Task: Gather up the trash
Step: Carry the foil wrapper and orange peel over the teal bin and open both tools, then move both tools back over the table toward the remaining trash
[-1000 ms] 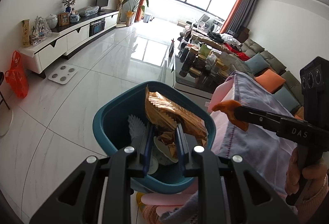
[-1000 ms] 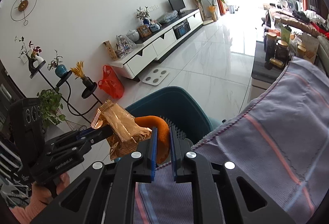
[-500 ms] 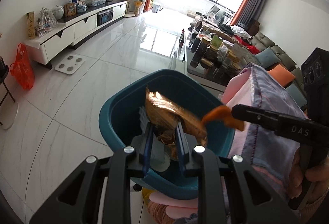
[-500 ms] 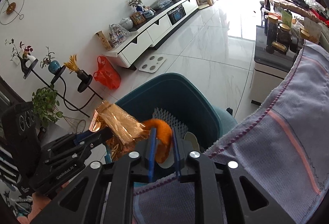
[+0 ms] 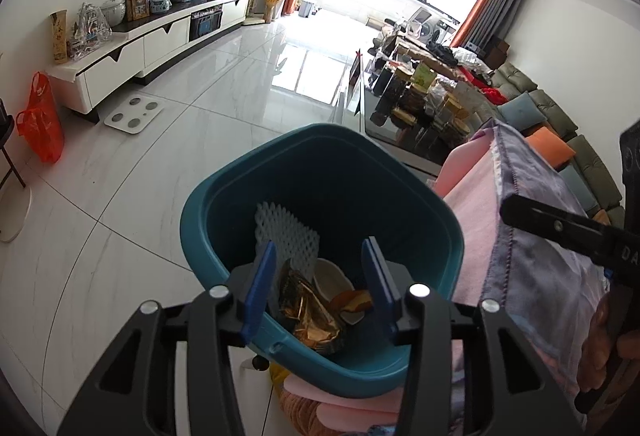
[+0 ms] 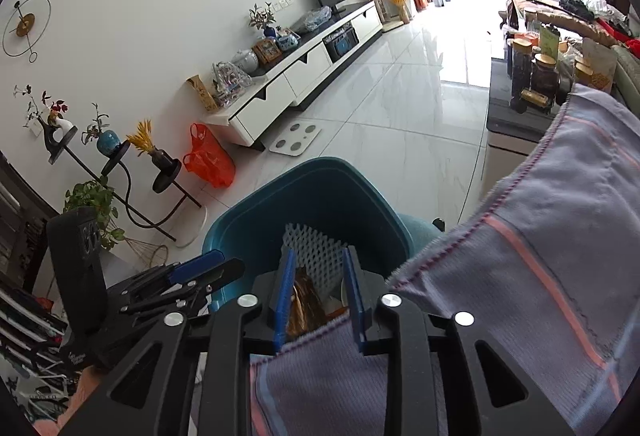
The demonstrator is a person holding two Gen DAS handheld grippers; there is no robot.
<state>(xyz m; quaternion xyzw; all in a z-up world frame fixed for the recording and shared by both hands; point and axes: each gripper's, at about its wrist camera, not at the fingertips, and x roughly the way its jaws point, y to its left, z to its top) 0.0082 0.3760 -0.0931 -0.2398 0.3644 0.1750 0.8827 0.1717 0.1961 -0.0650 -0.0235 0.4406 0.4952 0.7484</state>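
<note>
Both the left gripper and right gripper gaped wide, empty, above the teal bin. The gold wrapper lay inside at 6 o'clock, beside what was probably orange peel.

A glossy white tiled floor spreads out ahead of the left hand-held gripper. On it, far ahead to the left, lie a white bathroom scale, an orange plastic bag and a long white TV cabinet.
</note>
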